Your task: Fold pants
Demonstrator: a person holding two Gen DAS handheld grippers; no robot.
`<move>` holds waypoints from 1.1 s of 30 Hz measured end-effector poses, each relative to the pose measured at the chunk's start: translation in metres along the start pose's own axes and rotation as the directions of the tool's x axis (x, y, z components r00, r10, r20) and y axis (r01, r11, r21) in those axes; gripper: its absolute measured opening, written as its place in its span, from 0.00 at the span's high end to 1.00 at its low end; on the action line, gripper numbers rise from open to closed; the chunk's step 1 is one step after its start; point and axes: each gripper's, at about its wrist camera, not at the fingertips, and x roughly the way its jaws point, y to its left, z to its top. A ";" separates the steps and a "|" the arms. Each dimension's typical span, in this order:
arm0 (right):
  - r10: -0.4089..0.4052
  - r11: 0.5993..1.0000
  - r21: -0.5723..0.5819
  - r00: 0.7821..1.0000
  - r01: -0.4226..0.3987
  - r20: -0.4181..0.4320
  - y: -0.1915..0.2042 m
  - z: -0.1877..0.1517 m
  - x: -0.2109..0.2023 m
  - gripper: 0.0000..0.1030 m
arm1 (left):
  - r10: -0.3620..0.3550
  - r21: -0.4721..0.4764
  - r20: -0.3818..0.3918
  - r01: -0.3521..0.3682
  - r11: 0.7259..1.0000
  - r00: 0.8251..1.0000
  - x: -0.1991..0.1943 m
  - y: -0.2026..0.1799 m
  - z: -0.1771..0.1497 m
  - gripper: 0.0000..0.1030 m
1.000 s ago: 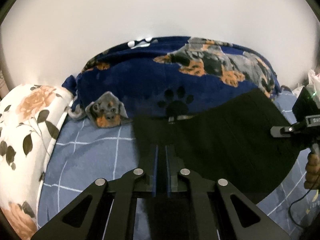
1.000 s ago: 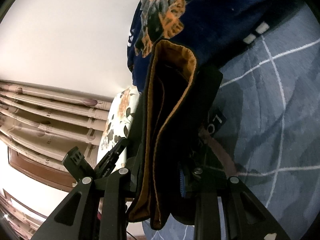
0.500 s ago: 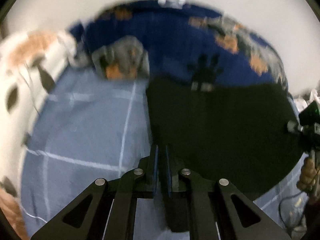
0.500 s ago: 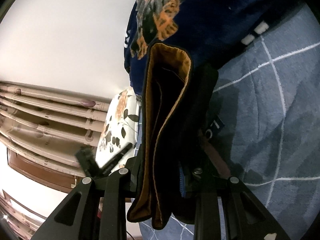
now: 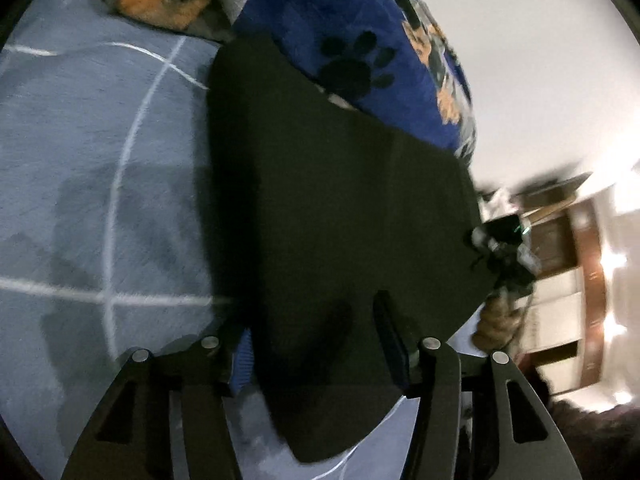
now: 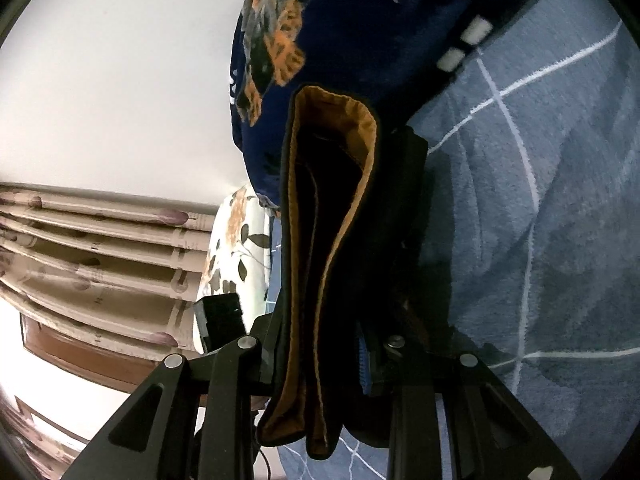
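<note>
On the blue grid-lined bed cover, black pants spread flat, far edge against a navy dog-print blanket. Left gripper at pants' near edge, jaws opening, fabric lying between them, pads not pressing. Right gripper, at pants' right corner seen from left wrist view, jaws narrow and clamped on stacked waistband layers, tan lining showing. Floral pillow beyond blanket. Hand under right gripper.
</note>
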 end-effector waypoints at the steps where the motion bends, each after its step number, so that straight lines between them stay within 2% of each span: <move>1: 0.005 1.000 0.000 1.000 -0.005 -0.001 -0.001 -0.001 -0.001 0.75 | -0.023 -0.015 0.001 0.023 1.000 1.000 0.003 0.001 0.004 0.48; 4: 0.004 1.000 0.004 1.000 -0.004 -0.002 -0.007 -0.002 -0.001 0.75 | -0.018 0.006 0.012 0.018 1.000 1.000 0.014 -0.007 0.016 0.47; 6: 0.004 1.000 0.008 1.000 -0.004 -0.003 -0.009 -0.001 -0.001 0.75 | 0.032 0.041 0.025 -0.033 0.999 0.999 0.020 -0.018 0.020 0.48; 7: 0.004 1.000 0.009 1.000 -0.004 -0.002 -0.010 -0.002 -0.002 0.75 | 0.076 0.066 0.036 -0.078 0.995 0.996 0.021 -0.024 0.019 0.50; 8: 0.004 1.000 0.009 1.000 -0.004 0.000 -0.010 -0.002 -0.002 0.75 | 0.137 0.096 0.050 -0.141 0.985 0.989 0.022 -0.032 0.017 0.61; 9: 0.004 1.000 0.006 1.000 -0.004 0.002 -0.010 -0.002 -0.002 0.75 | 0.205 0.122 0.068 -0.212 0.970 0.976 0.023 -0.038 0.015 0.70; 12: -0.004 0.999 -0.037 1.000 0.005 0.011 -0.002 -0.002 0.000 0.75 | 0.291 0.170 0.142 -0.313 0.934 0.946 0.016 -0.058 0.010 0.82; 15: -0.005 0.999 -0.054 1.000 0.006 0.019 0.003 -0.002 0.003 0.75 | 0.393 0.271 0.250 -0.453 0.849 0.885 0.012 -0.093 0.006 0.83; 17: 0.001 0.998 -0.061 1.000 0.001 0.025 0.006 -0.001 0.004 0.77 | 0.409 0.271 0.284 -0.482 0.833 0.867 0.006 -0.098 0.006 0.83; 19: 0.014 0.997 -0.074 0.999 -0.012 0.033 0.010 0.001 0.005 0.77 | 0.402 0.257 0.325 -0.489 0.834 0.856 -0.003 -0.100 0.006 0.84; 21: -0.009 0.995 -0.096 1.000 0.011 0.027 0.013 0.002 0.009 0.78 | 0.395 0.229 0.354 -0.488 0.842 0.848 -0.012 -0.098 0.007 0.84; 23: -0.014 0.995 -0.098 1.000 0.016 0.020 0.011 0.002 0.014 0.78 | 0.404 0.217 0.351 -0.493 0.843 0.845 -0.010 -0.092 0.006 0.84; 27: -0.036 0.996 -0.086 0.999 0.037 0.011 0.004 0.001 0.021 0.78 | 0.462 0.209 0.337 -0.544 0.813 0.820 0.005 -0.081 -0.002 0.84; 30: -0.042 0.995 -0.085 0.999 0.043 0.012 0.001 0.002 0.021 0.79 | 0.453 0.196 0.349 -0.536 0.821 0.821 0.004 -0.077 -0.003 0.83; 33: -0.066 0.993 -0.100 0.998 0.067 0.013 0.002 0.003 0.021 0.79 | 0.466 0.194 0.353 -0.551 0.812 0.811 0.006 -0.076 -0.005 0.83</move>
